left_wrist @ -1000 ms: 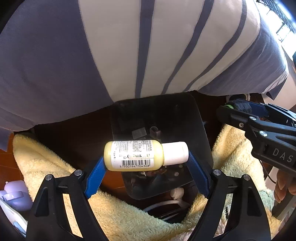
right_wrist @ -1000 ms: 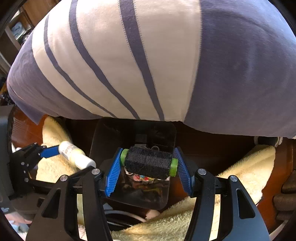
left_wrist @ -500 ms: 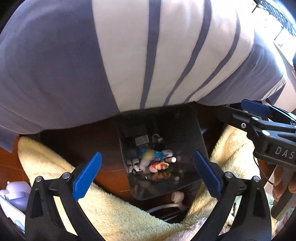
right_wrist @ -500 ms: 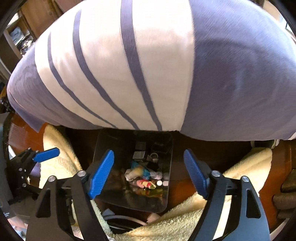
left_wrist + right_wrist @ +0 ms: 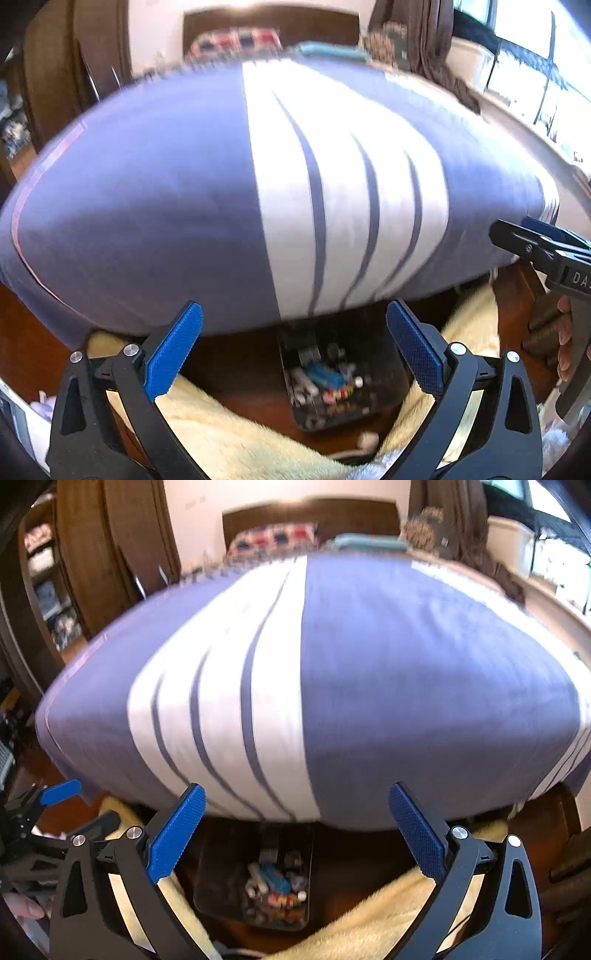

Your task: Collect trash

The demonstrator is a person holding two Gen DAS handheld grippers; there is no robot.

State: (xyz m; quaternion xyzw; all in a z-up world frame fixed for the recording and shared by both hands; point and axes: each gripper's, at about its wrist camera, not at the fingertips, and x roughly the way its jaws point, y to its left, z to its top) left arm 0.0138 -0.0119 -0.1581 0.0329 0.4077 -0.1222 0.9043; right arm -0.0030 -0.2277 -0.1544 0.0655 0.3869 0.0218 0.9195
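A dark bin (image 5: 384, 369) stands on the floor below the bed edge, with several small pieces of trash (image 5: 325, 380) inside; it also shows in the right wrist view (image 5: 218, 878). My left gripper (image 5: 295, 350) is open and empty, raised above and in front of the bin. My right gripper (image 5: 295, 830) is open and empty, also above the bin. The right gripper shows at the right edge of the left wrist view (image 5: 546, 243). The left gripper shows at the lower left of the right wrist view (image 5: 55, 797). Both views are blurred.
A bed with a purple and white striped cover (image 5: 258, 192) fills the middle of both views. A pale yellow fluffy rug (image 5: 240, 435) lies on the dark wooden floor around the bin. Pillows and a headboard (image 5: 310, 520) are at the far end. Windows are at the right.
One second ago the left gripper held a yellow bottle and the right a black thread spool over the bin. Both opened and let go. Now both grippers have lifted and tilted up toward the bed.
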